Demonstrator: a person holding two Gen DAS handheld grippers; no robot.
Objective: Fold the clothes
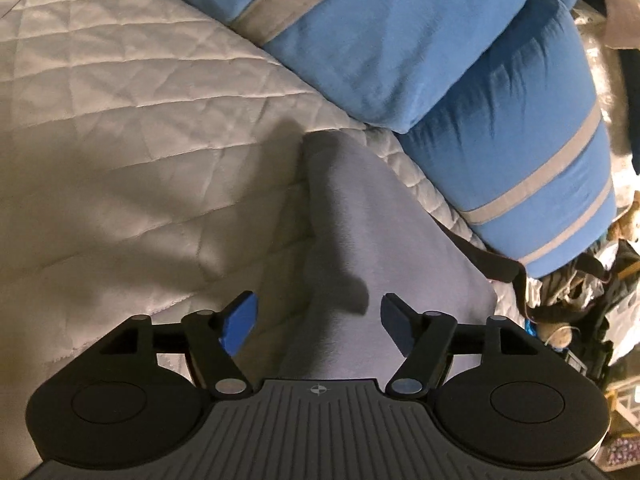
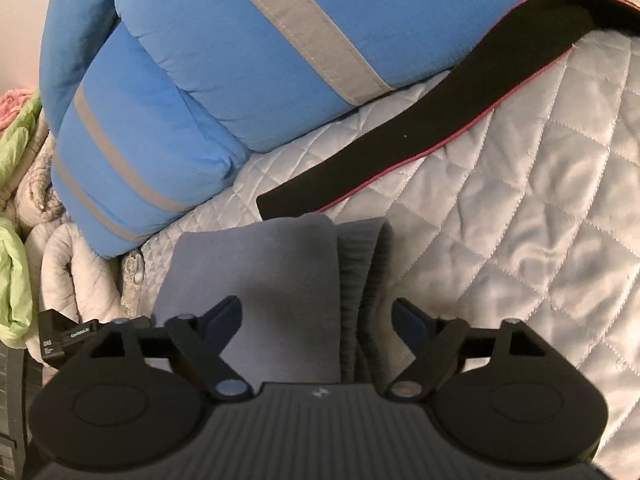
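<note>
That grey fleece garment (image 2: 276, 280) on the quilted bed (image 1: 120, 120) looks soft and floppy; I'd pinch the ribbed hem. Left gripper (image 1: 318, 320) and right gripper (image 2: 318, 320) fingers both spread apart, holding nothing.

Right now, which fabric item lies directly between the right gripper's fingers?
The folded grey garment, below the open right gripper; the black strap and blue bedding lie farther away.
</note>
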